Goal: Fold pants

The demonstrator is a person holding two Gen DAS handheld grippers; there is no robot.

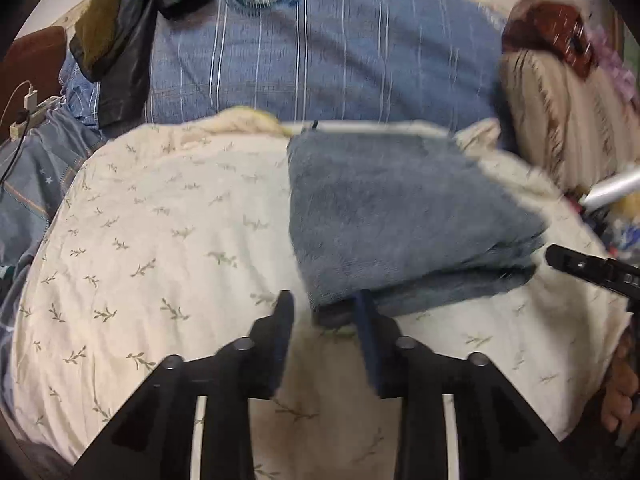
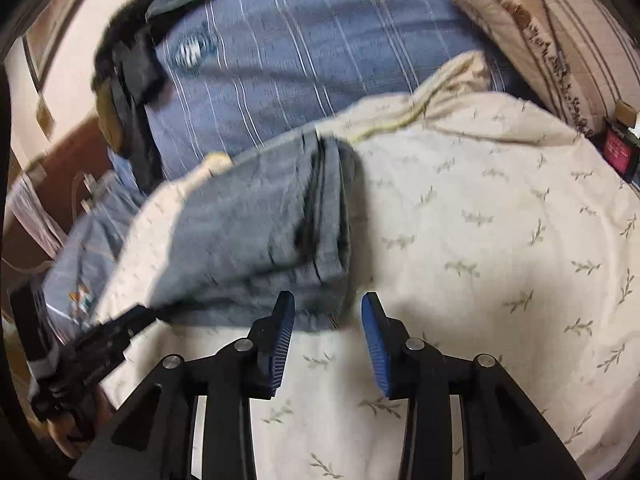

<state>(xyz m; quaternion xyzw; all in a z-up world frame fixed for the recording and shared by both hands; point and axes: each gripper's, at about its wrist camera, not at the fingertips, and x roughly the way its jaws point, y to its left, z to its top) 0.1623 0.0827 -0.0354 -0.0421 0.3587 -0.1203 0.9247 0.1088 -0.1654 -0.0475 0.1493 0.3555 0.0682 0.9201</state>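
We see the pants (image 1: 404,220), a grey-blue soft fabric, lying folded into a thick bundle on the cream sheet (image 1: 160,240) printed with small leaf sprigs, which covers the bed. From the left wrist view the bundle sits ahead and to the right, its layered edges stacked along the near and right sides. The left claw (image 1: 326,316) is spread, with nothing between its fingers; its right finger (image 1: 370,320) is at the near corner of the bundle and may be touching it, though the blur keeps us from being sure. The right claw (image 1: 592,270) reaches in from the right edge of that view, just beside the bundle's right side.

From the right wrist view the pants (image 2: 256,236) lie ahead and to the left, with stacked fold edges facing right. The right claw (image 2: 328,312) is also spread and holds nothing, its left finger (image 2: 282,320) close against the bundle's near edge. The left claw (image 2: 132,322) meets the bundle's left corner.

Beyond the cream sheet lies a blue striped cover (image 1: 340,52), with dark clothes (image 1: 120,40) heaped on its left side and a beige patterned pillow (image 2: 540,32) to the right.
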